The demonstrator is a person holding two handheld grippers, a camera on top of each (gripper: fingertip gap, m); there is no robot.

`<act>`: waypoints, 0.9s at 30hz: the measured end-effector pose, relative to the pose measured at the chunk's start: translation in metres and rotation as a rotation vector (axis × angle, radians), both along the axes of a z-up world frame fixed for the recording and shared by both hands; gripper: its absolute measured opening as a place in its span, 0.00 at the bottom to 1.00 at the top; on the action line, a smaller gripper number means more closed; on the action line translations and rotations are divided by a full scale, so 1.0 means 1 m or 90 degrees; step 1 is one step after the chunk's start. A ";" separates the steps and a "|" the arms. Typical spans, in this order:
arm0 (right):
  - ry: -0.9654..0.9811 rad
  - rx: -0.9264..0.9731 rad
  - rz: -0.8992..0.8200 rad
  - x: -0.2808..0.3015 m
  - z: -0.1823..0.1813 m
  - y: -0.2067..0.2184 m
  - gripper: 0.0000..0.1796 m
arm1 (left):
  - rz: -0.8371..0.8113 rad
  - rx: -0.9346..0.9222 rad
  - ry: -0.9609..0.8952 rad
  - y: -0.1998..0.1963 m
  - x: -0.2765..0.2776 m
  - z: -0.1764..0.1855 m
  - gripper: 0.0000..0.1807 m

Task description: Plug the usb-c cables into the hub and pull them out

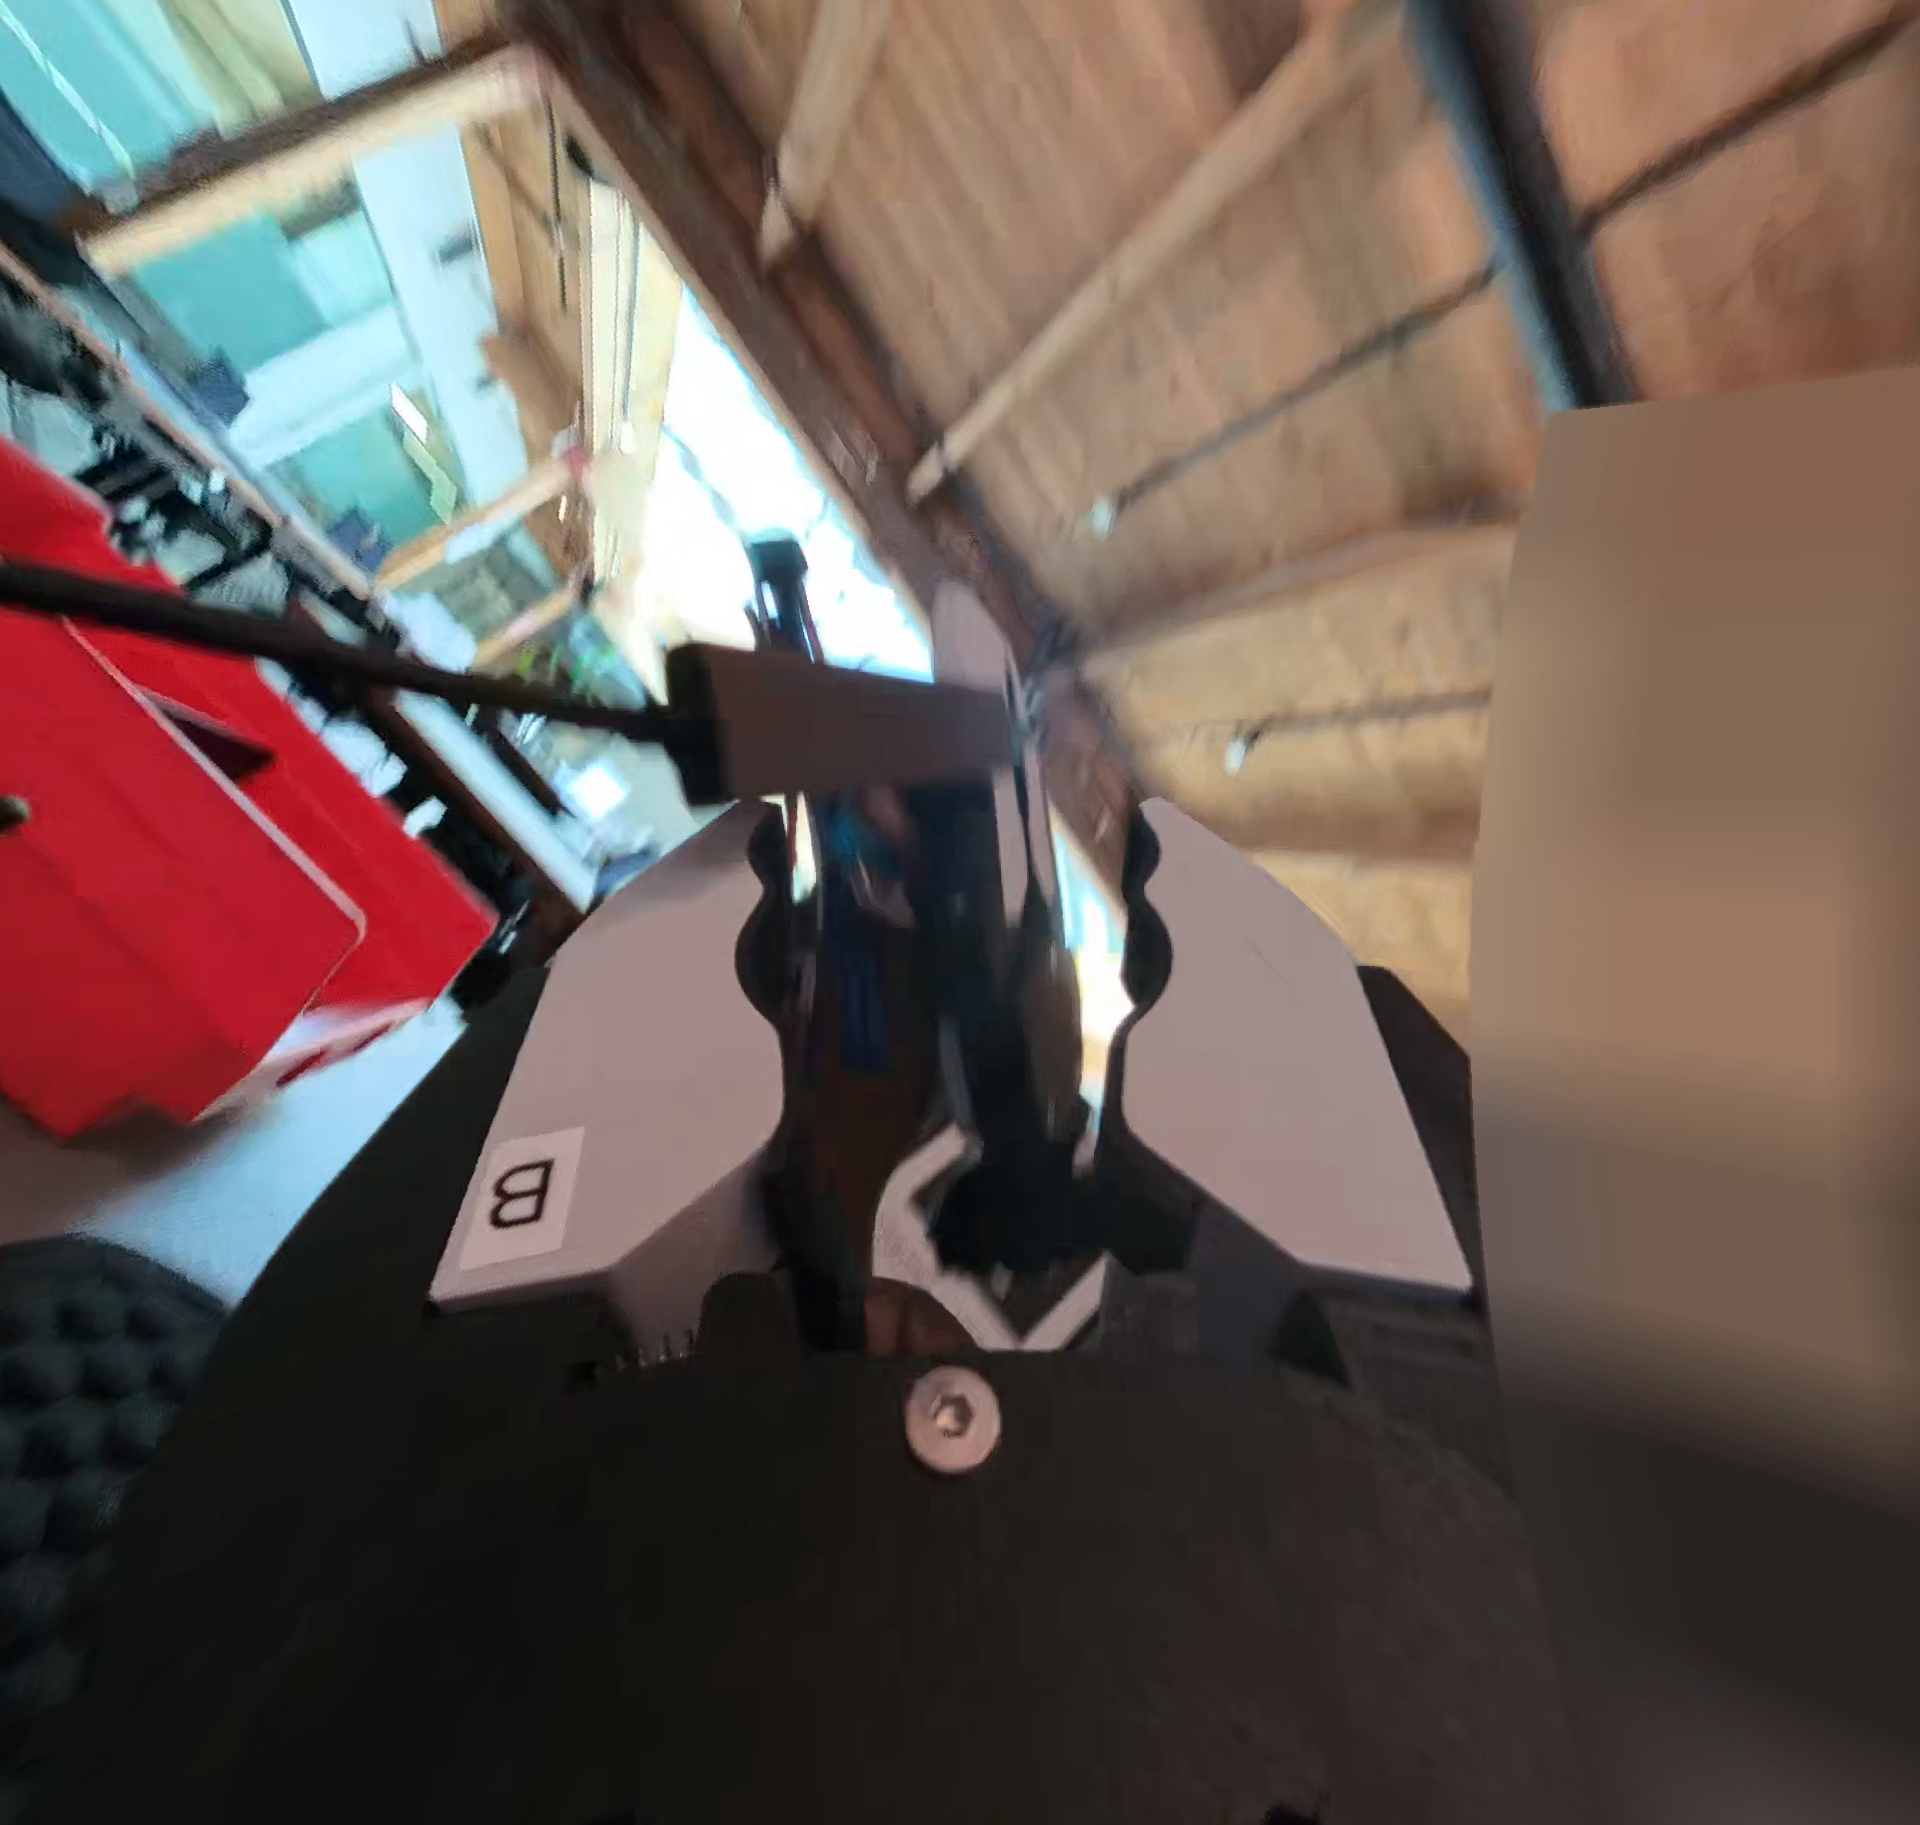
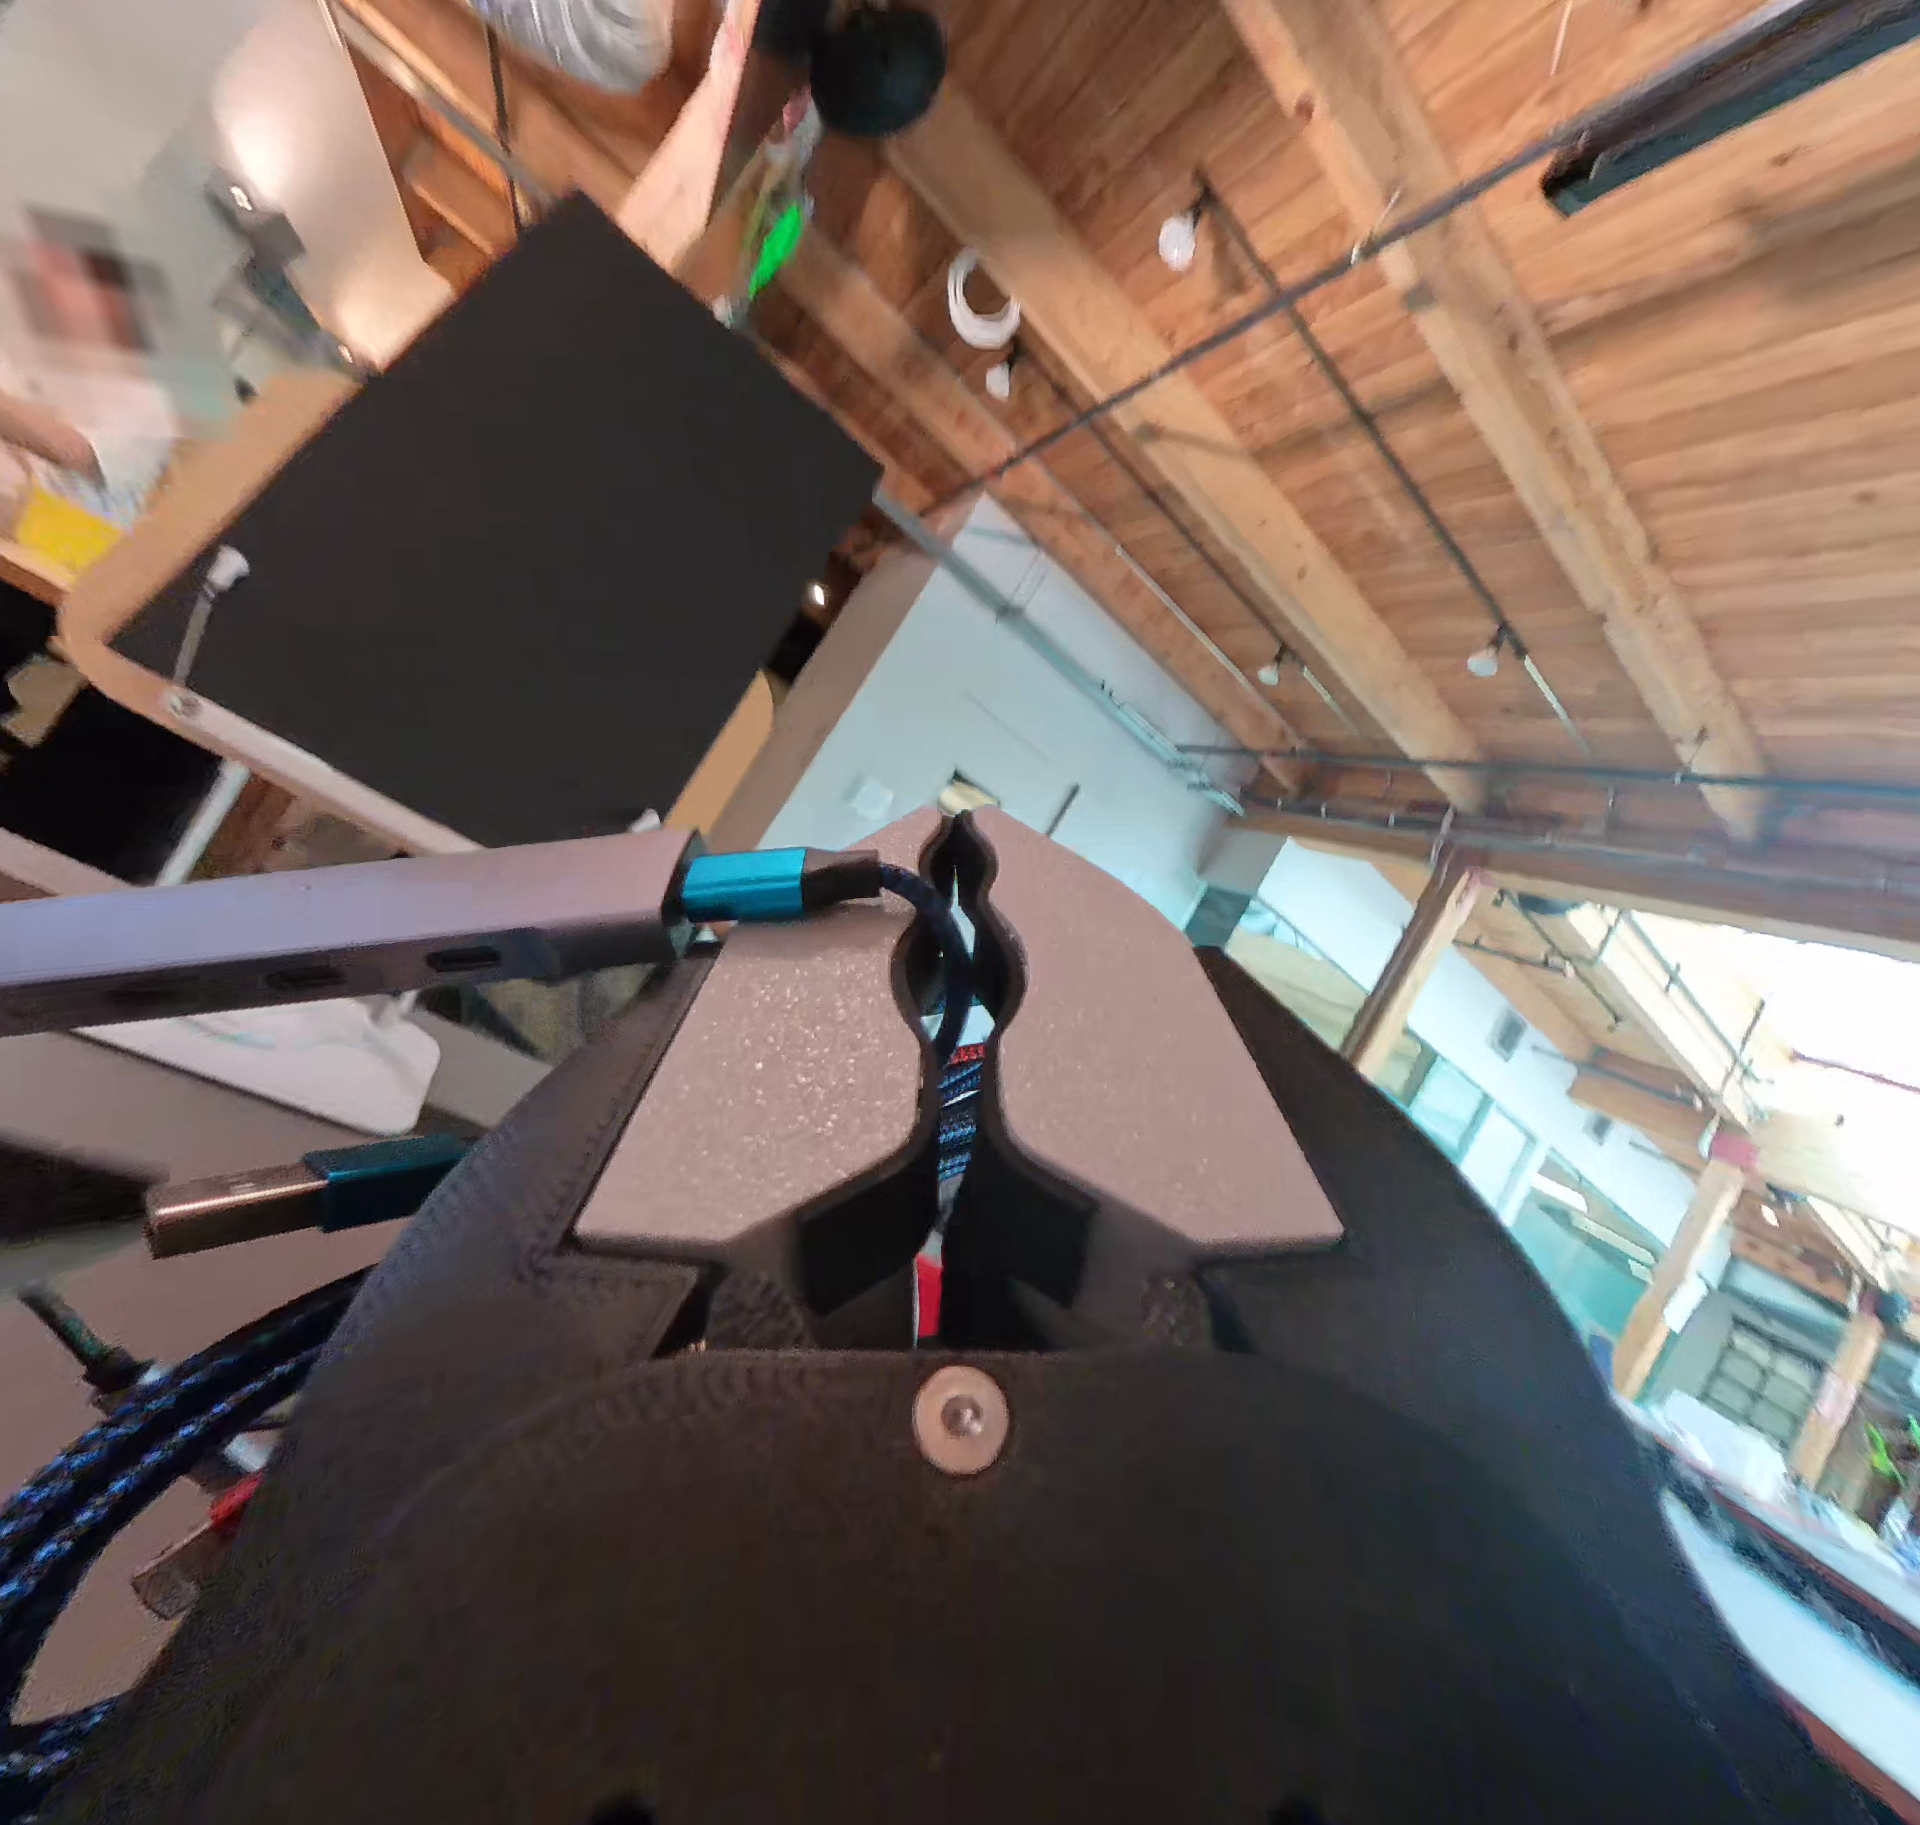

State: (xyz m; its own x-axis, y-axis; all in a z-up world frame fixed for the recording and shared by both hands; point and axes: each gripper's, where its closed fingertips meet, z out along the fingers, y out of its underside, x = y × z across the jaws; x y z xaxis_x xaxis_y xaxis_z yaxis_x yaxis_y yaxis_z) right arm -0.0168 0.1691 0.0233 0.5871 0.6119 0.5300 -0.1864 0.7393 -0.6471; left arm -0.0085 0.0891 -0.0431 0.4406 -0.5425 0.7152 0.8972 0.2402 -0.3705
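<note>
Left wrist view, blurred by motion and tilted up toward a timber ceiling. At far left is a red box (image 1: 156, 840). A black lead (image 1: 312, 648) runs from it rightward into the end of a grey USB hub (image 1: 831, 726), which hangs in the air just beyond the left gripper (image 1: 945, 830). This gripper's two grey fingers stand apart and do not appear to clasp anything. Dark, smeared shapes fill the gap between them and cannot be made out. A white sticker (image 1: 520, 1199) with one black letter sits on the left-hand finger. No brand can be read.

Right wrist view, sharper. From the left edge the same hub (image 2: 312, 918) reaches toward the centre, with empty slots (image 2: 462, 960) along its side. Below it a loose USB-A plug (image 2: 239, 1204) with a blue collar points left. A USB-C plug (image 2: 743, 882) with a bright blue metal shell is seated in the hub's end. Its blue-and-black braided cable (image 2: 951, 1121) curls down between the fingers of the right gripper (image 2: 966, 825), which are closed on the cable just behind the plug. No writing shows on the hub or the plug.

Judging by this, the plug is in and pulling it out is the step in hand. That calls for a straight pull along the hub's length. With the hub seemingly unheld, it would likely follow the cable, so the left gripper probably needs to pinch the hub body first.
</note>
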 end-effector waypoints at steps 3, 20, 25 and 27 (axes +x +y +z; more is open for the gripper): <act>0.034 0.079 0.051 0.011 -0.003 -0.038 0.00 | 0.053 0.054 -0.067 -0.018 -0.024 0.003 0.30; -0.429 0.077 0.472 -0.007 -0.136 -0.156 0.00 | 0.293 -0.069 0.416 -0.070 -0.007 0.035 0.04; -0.500 -0.049 0.594 0.004 -0.136 -0.153 0.23 | 0.387 -0.159 0.504 -0.078 -0.018 0.030 0.04; -0.494 -0.060 0.598 0.006 -0.136 -0.150 0.25 | 0.394 -0.168 0.500 -0.082 -0.021 0.031 0.03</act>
